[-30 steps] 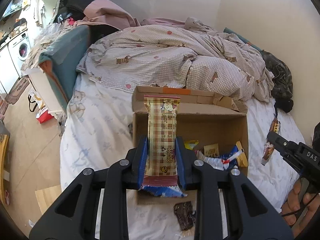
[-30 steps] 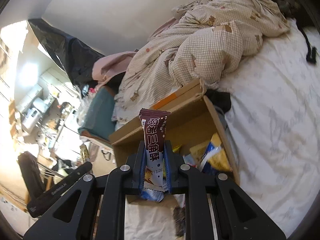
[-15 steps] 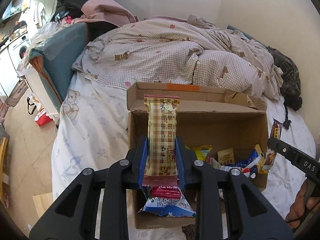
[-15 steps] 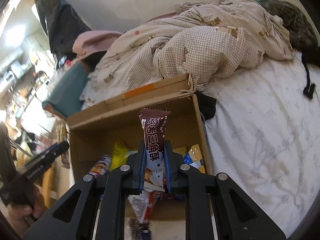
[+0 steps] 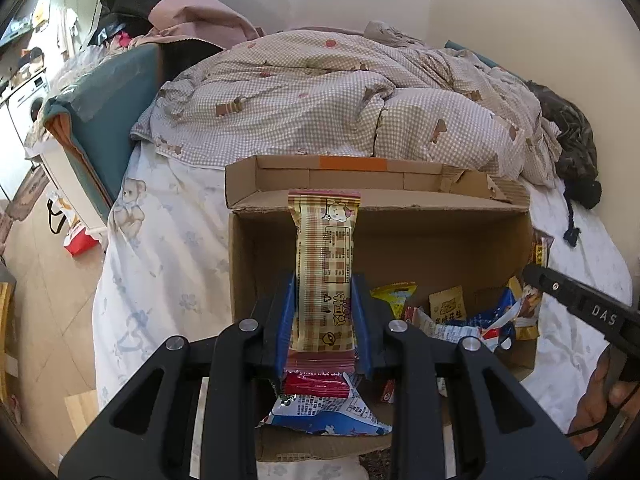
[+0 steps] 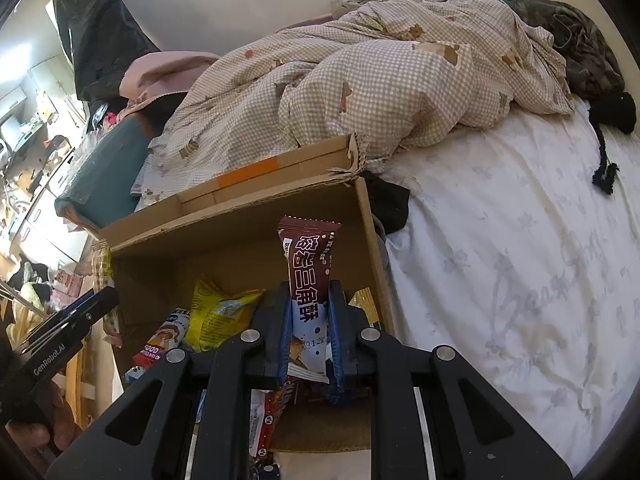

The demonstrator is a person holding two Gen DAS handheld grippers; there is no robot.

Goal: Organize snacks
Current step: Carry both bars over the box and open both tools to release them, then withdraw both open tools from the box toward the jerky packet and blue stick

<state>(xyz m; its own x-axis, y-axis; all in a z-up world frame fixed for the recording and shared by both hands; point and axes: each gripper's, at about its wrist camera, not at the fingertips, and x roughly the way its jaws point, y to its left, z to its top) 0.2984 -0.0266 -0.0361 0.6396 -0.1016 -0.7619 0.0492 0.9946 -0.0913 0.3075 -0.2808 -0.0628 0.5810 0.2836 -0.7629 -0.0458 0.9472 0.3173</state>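
1. Bed, white sheet: the cardboard box sits on it, just in front of the checked quilt. Over the last second the box has grown in both views and now fills the lower centre; both grippers have closed in from short of its near wall to above its open top.

2. Box: top open, rear flap standing behind the back wall. Inside lie loose snacks: a yellow packet, a blue-and-white packet and others I cannot sort out. The far half of the box floor looks bare; that is the free room.

3. Left gripper: fingers clamped on the tan checked snack bar, held upright over the box's left-centre. A second earlier it was outside the box, before the near wall.

4. Right gripper: fingers clamped on the brown snack bar, upright over the box's right half, close to the right wall. That wall is the tight edge.

5. Meaning, as I judge it: the carry looks about done, and both bars seem ready to be released into the box.

6. Clearance: the two grippers share one opening, each visible at the other's frame edge. Room is ample above, narrow between them and at the side walls.

7. One dark wrapper pokes up just outside the box's right wall, likely left to collect.
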